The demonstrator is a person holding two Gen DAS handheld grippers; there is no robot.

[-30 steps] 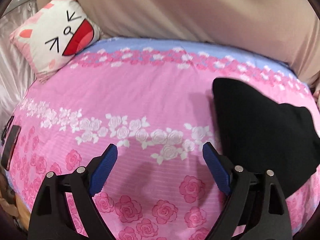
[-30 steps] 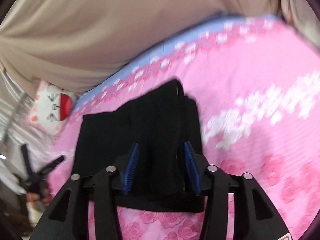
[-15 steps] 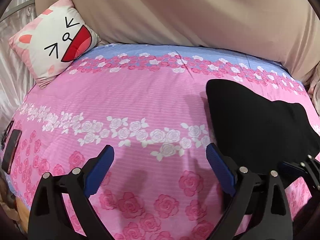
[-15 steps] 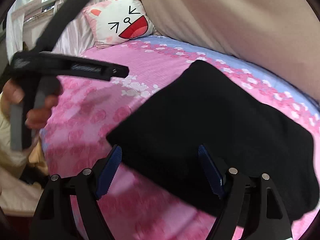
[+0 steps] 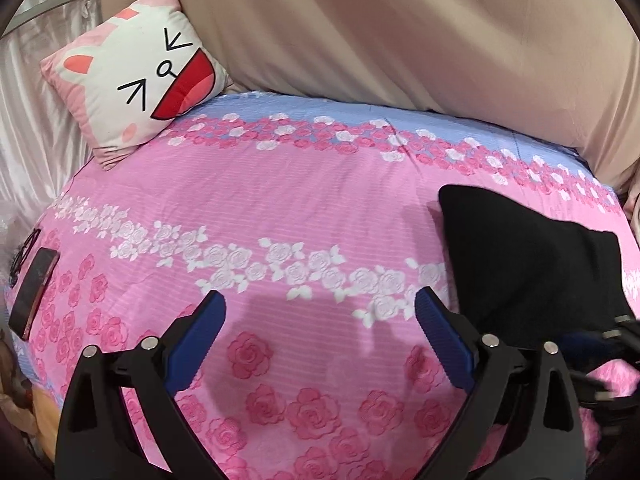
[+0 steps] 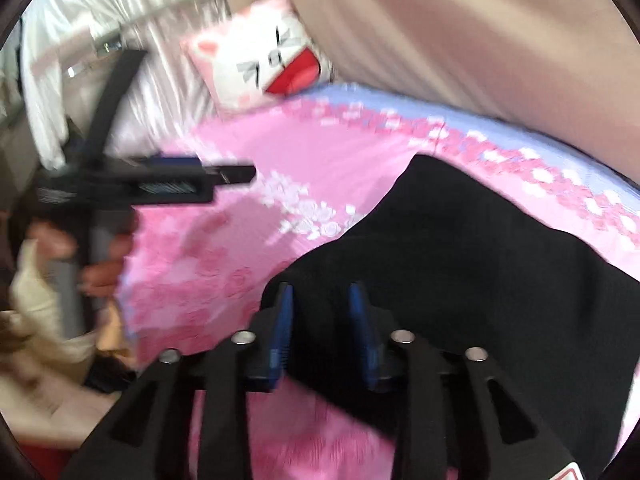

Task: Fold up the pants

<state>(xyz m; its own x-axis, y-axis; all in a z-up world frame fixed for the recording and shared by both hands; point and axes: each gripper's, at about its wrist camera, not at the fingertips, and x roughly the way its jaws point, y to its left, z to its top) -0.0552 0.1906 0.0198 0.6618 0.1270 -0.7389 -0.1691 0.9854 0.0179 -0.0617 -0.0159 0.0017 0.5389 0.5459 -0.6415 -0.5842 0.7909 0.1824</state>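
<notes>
The black pants lie folded and flat on the right side of the pink rose bedspread. My left gripper hovers over bare bedspread to the left of them, jaws wide and still opening, nothing between them. In the right wrist view my right gripper sits at the near edge of the pants. Its jaws are closing with black cloth between the blue pads, and the blur hides any pinch. A hand holds the left gripper at the left of that view.
A cat-face pillow leans at the bed's far left corner. Beige cloth hangs behind the bed. A dark phone lies at the bed's left edge. Shiny white curtains stand to the left.
The right gripper let go of the bunched pants, swung round and rolled, and now narrows its jaws at their near edge. The pants lie flat. The left gripper widened a little and shifted slightly.
</notes>
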